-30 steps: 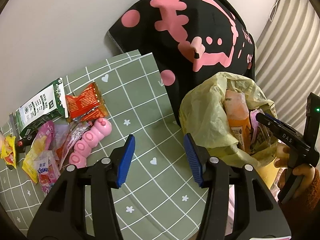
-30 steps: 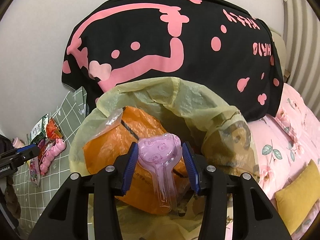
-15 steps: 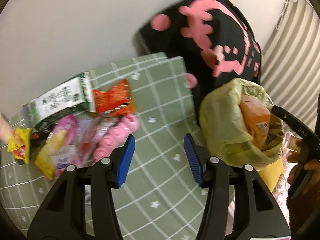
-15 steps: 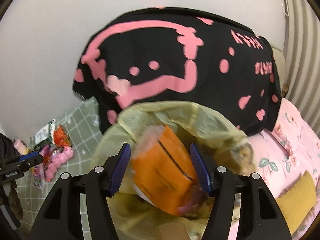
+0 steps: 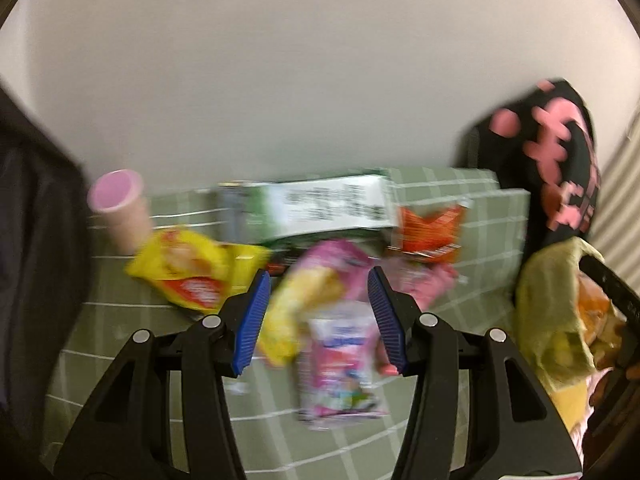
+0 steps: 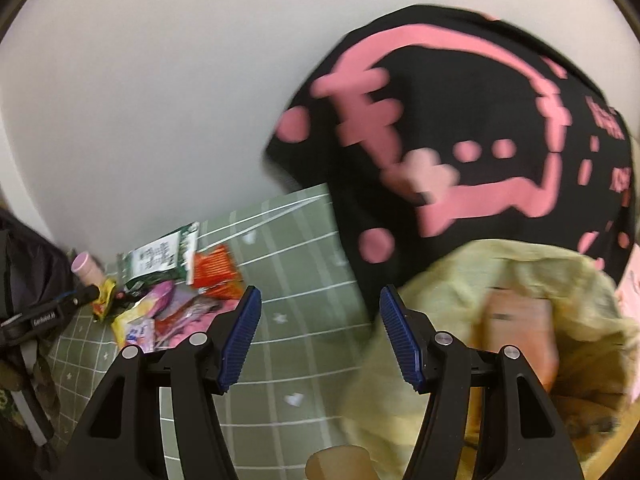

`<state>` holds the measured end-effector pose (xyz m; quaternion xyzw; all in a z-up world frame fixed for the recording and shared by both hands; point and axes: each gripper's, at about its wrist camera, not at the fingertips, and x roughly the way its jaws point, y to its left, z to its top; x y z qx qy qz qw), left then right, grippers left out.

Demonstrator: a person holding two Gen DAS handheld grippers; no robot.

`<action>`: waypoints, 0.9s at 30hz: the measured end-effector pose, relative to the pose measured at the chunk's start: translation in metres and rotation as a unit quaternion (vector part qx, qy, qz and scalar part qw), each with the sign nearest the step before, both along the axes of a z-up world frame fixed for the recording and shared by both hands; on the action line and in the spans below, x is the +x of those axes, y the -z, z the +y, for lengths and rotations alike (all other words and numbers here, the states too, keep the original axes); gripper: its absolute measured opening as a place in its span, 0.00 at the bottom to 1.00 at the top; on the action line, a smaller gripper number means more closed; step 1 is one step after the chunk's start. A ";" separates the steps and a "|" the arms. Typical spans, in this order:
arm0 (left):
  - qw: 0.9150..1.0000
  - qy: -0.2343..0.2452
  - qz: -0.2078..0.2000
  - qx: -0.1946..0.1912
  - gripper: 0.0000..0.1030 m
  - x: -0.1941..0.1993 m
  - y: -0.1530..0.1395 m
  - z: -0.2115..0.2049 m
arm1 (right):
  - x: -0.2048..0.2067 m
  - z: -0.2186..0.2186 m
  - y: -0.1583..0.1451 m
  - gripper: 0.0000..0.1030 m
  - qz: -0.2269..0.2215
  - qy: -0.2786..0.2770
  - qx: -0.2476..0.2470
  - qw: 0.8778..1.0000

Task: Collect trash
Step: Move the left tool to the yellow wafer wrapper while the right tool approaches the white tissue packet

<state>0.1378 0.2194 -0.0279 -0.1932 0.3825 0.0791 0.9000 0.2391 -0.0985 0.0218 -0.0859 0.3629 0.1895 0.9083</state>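
Observation:
My left gripper (image 5: 316,320) is open and empty, hovering over a pile of wrappers on the green grid mat (image 5: 120,344): a pink and yellow packet (image 5: 320,280), a pink and white sachet (image 5: 344,364), a yellow snack bag (image 5: 188,272), an orange-red wrapper (image 5: 432,228) and a green and white carton (image 5: 324,208). My right gripper (image 6: 320,336) is open and empty, above the mat (image 6: 296,280) just left of the yellow trash bag (image 6: 520,320). The bag also shows in the left wrist view (image 5: 548,312). Both views are blurred.
A black cushion with pink print (image 6: 460,140) leans on the wall behind the bag. A pink-capped tube (image 5: 120,208) stands at the mat's far left. Dark fabric (image 5: 32,220) hangs at the left edge. The left gripper shows in the right wrist view (image 6: 48,316).
My right gripper has opened, dropped the pink plastic tray into the bag and swung left off the bag. My left gripper has swung left, over the wrapper pile.

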 end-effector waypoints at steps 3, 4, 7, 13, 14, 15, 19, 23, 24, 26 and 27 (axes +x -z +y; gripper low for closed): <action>0.999 -0.037 0.005 -0.001 0.47 -0.012 0.008 0.027 | 0.004 0.019 0.015 0.56 0.015 -0.013 0.002 1.000; 0.999 -0.049 0.003 -0.005 0.47 -0.017 0.010 0.036 | 0.004 0.025 0.020 0.56 0.020 -0.017 0.002 1.000; 0.996 -0.084 -0.011 -0.026 0.52 -0.036 0.018 0.062 | 0.004 0.040 0.033 0.56 0.027 -0.028 0.003 0.999; 0.991 -0.117 -0.012 -0.065 0.53 -0.053 0.041 0.086 | 0.005 0.051 0.051 0.56 0.047 -0.038 0.005 0.998; 0.991 -0.114 -0.010 -0.068 0.53 -0.051 0.043 0.087 | 0.006 0.051 0.055 0.56 0.053 -0.038 0.007 0.998; 0.991 -0.113 -0.007 -0.069 0.53 -0.047 0.044 0.085 | 0.006 0.051 0.057 0.56 0.057 -0.037 0.009 0.998; 0.989 -0.118 0.010 -0.084 0.53 -0.035 0.052 0.088 | 0.003 0.049 0.069 0.56 0.078 -0.032 0.016 0.996; 0.988 -0.135 0.041 -0.063 0.53 -0.012 0.063 0.086 | -0.001 0.048 0.075 0.56 0.088 -0.024 0.011 0.996; 0.988 -0.135 0.043 -0.065 0.53 -0.009 0.066 0.086 | -0.002 0.048 0.076 0.56 0.090 -0.023 0.008 0.996; 0.986 -0.140 0.050 -0.073 0.49 -0.001 0.072 0.087 | -0.005 0.047 0.076 0.56 0.091 -0.024 -0.004 0.996; 0.985 -0.144 0.054 -0.078 0.45 0.003 0.076 0.088 | -0.005 0.048 0.076 0.56 0.092 -0.025 -0.007 0.995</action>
